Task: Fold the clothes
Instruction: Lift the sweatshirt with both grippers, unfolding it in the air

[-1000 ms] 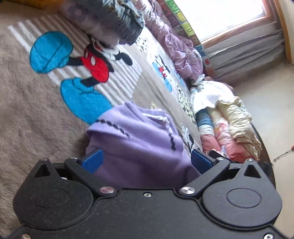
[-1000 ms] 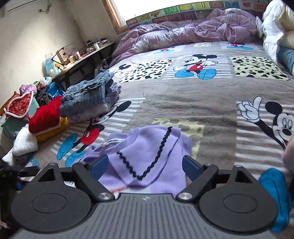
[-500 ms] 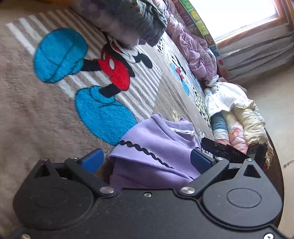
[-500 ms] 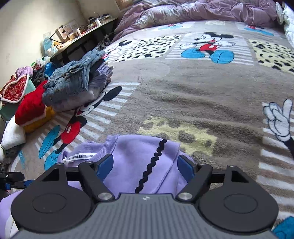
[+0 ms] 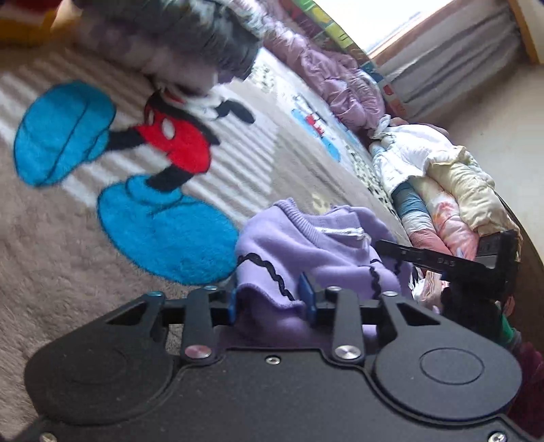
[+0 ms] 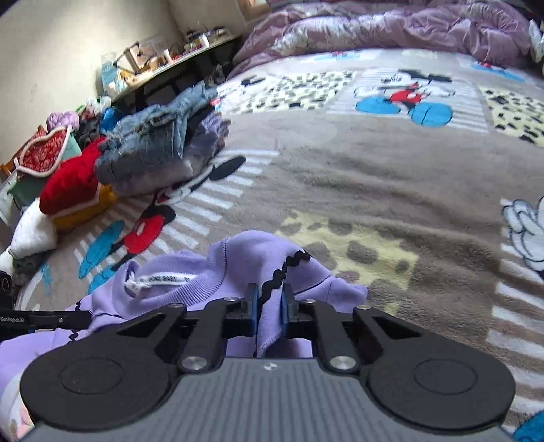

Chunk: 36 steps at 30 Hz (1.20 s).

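A lilac sweater [image 5: 299, 244] with black wavy trim lies bunched on a cartoon-mouse blanket [image 5: 68, 255]. My left gripper [image 5: 272, 301] is shut on a fold of the sweater's edge, its blue pads pressing the cloth from both sides. In the right wrist view the same lilac sweater [image 6: 238, 261] shows its ribbed neck and white label. My right gripper [image 6: 270, 304] is shut on another fold beside the black trim. The right gripper's black body [image 5: 476, 261] appears at the right of the left wrist view.
A pile of folded jeans and clothes [image 6: 159, 139] sits at the left on the blanket [image 6: 374, 163]. A purple duvet [image 6: 391, 30] lies along the far side. Stacked folded clothes [image 5: 442, 190] stand at the bed's edge. A cluttered desk [image 6: 163, 64] is against the wall.
Both grippers went from wide open around the sweater to shut on folds of it. Both cameras moved closer to the cloth, and the sweater is more bunched up.
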Each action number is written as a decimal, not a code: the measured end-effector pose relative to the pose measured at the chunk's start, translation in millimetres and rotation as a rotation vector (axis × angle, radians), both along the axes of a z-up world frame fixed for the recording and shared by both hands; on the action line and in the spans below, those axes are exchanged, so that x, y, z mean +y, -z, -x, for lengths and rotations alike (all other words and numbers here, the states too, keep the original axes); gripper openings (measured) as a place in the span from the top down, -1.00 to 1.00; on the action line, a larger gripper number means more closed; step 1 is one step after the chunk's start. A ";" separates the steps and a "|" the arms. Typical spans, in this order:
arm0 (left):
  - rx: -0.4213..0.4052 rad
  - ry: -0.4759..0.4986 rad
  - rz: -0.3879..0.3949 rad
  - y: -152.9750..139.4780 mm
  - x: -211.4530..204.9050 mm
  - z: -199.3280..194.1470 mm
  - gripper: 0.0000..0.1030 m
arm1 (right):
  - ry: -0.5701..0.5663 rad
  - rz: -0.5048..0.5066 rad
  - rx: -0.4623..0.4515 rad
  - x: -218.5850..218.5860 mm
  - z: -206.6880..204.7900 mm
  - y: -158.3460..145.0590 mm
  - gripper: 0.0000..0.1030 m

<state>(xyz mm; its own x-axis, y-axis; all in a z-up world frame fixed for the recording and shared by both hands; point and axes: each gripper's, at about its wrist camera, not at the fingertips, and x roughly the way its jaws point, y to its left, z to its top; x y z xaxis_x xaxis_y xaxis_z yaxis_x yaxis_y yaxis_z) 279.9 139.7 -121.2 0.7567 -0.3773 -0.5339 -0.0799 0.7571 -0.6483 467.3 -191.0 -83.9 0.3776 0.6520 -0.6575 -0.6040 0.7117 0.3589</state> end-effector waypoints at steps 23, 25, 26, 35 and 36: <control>-0.336 0.333 -0.364 -74.5 -87.4 132.4 0.58 | 0.302 -0.360 -0.238 -128.2 268.2 -60.9 0.76; -0.342 0.378 -0.400 -70.7 -96.9 146.1 0.51 | 0.323 -0.346 -0.252 -135.1 295.1 -52.9 0.76; -0.346 0.400 -0.419 -68.9 -101.5 152.8 0.44 | 0.327 -0.325 -0.261 -136.5 301.0 -51.3 0.76; -0.359 0.507 -0.595 -56.8 -134.2 194.1 -0.32 | 0.363 -0.139 -0.343 -148.6 353.7 -37.4 0.75; -0.361 0.505 -0.608 -56.6 -135.5 196.7 -0.41 | 0.367 -0.118 -0.352 -149.9 359.6 -35.9 0.70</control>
<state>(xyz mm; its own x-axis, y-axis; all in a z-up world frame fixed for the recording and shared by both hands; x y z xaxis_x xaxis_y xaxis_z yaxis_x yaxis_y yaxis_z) 83.3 4.2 -64.6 0.7373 -0.4412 -0.5117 0.4920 0.8696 -0.0409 107.7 -340.9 -48.0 0.7803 0.4972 -0.3793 -0.4206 0.8661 0.2700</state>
